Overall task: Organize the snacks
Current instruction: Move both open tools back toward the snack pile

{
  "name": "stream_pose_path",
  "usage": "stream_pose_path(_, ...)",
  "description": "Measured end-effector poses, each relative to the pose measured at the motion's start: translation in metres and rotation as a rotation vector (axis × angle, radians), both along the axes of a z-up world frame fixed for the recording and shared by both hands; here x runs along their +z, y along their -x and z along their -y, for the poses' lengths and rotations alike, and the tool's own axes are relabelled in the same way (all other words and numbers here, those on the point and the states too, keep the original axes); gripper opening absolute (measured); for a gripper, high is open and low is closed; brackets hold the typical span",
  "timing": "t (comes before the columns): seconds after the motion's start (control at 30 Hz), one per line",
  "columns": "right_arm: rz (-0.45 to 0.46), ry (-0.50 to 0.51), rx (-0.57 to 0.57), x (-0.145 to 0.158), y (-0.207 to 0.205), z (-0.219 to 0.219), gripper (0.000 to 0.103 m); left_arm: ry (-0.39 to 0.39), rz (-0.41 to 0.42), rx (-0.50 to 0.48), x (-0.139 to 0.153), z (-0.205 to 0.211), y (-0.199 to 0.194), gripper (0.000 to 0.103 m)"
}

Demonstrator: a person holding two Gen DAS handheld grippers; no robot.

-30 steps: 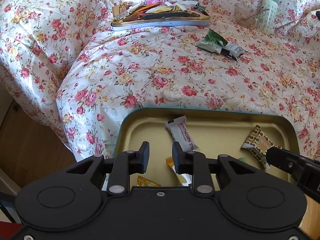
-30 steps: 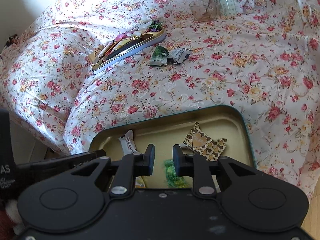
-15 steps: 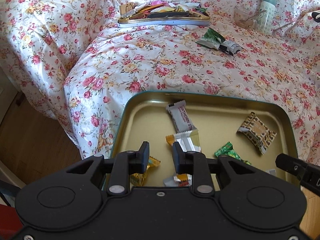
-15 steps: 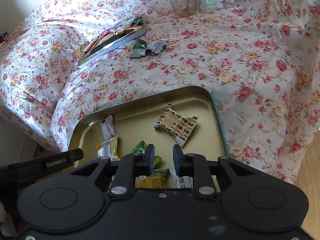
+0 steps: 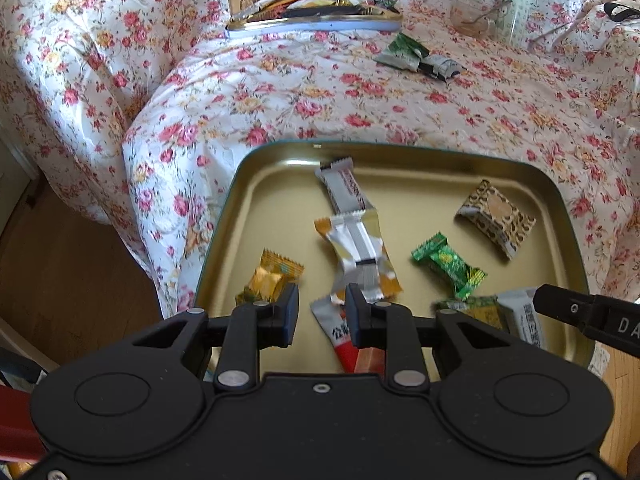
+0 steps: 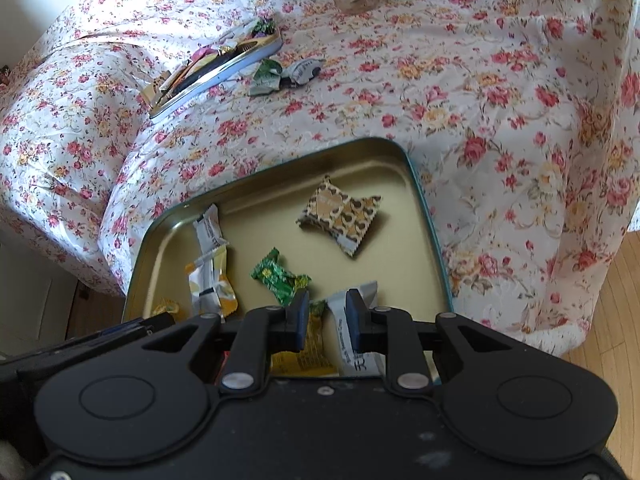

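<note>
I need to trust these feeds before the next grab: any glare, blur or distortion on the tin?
Left wrist: a small glint on the tin's far rim, slight blur on the packets nearest the left gripper, sunlight washing out the cloth top left. Right wrist: tin evenly lit, snacks sharp, bright patch on the cloth upper left. Both: fisheye bends the tin's edges.

The left tool [image 5: 322,312] covers the near end of the red-and-white packet [image 5: 340,338]. The right tool [image 6: 327,316] hides the lower parts of the yellow packet [image 6: 304,354] and the grey packet [image 6: 354,332]. The far tray's [image 5: 316,24] contents are too small to identify.
</note>
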State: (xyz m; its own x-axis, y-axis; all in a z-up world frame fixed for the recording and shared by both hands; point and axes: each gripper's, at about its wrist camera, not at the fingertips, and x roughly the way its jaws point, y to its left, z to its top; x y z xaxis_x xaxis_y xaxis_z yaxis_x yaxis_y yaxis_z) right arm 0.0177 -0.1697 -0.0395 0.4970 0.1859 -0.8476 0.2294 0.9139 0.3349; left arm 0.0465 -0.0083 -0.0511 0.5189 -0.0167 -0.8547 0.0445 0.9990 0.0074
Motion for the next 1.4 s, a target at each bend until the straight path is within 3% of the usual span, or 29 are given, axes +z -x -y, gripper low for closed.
stream_pose_path(0.53, -0.062, -0.053, 0.015, -0.01, -0.003, -0.001, 0.023, 0.031, -0.064, 0.018, -0.007, -0.009, 0.002, 0.035)
stream_pose_path(0.87, -0.14, -0.078, 0.034, -0.017, -0.016, 0.003, 0.023, 0.043, -0.107, 0.003, 0.005, -0.018, -0.013, 0.035)
stream_pose_path(1.1, -0.159, -0.069, 0.072, -0.013, -0.034, 0.005, 0.023, 0.011, -0.118, -0.05, 0.012, -0.012, -0.03, 0.035)
stream_pose_path(1.4, -0.091, -0.057, 0.104, 0.005, -0.071, 0.015, 0.024, -0.06, -0.08, -0.173, 0.022, 0.005, -0.068, 0.035)
